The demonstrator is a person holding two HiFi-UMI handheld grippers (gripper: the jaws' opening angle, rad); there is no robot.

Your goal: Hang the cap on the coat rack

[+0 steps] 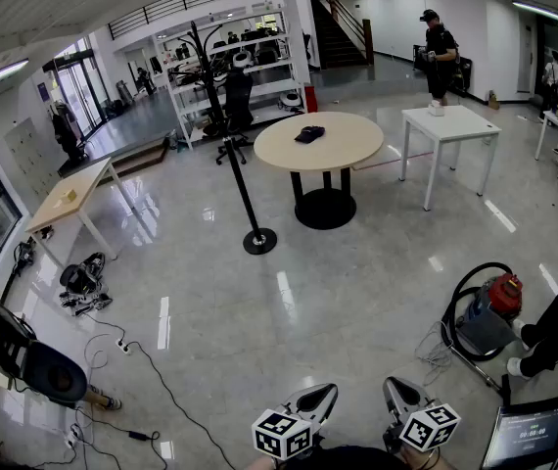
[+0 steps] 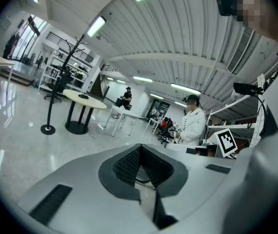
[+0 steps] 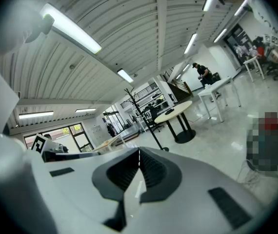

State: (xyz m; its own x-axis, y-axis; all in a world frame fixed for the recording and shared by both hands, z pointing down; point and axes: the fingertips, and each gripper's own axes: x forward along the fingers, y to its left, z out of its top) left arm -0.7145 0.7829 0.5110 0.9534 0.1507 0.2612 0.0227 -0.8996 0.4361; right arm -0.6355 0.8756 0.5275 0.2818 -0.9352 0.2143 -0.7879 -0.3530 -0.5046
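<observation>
A dark cap (image 1: 309, 134) lies on the round beige table (image 1: 343, 150) across the room. The black coat rack (image 1: 231, 150) stands left of that table on a round base, its hooks up by the shelves. My left gripper (image 1: 315, 399) and right gripper (image 1: 397, 394) are at the bottom edge, far from both, side by side. Both are shut with nothing between the pads. In the left gripper view the shut jaws meet at the left gripper (image 2: 140, 148), with the coat rack (image 2: 57, 89) and table (image 2: 86, 101) far ahead. The right gripper (image 3: 139, 153) faces the coat rack (image 3: 141, 111) and table (image 3: 176, 112) too.
A white square table (image 1: 452, 125) stands right of the round one, with a person (image 1: 439, 55) behind it. A red vacuum (image 1: 494, 302), a laptop (image 1: 526, 435) and someone's legs are at near right. Cables (image 1: 152, 380), gear and a wooden table (image 1: 69, 196) occupy the left.
</observation>
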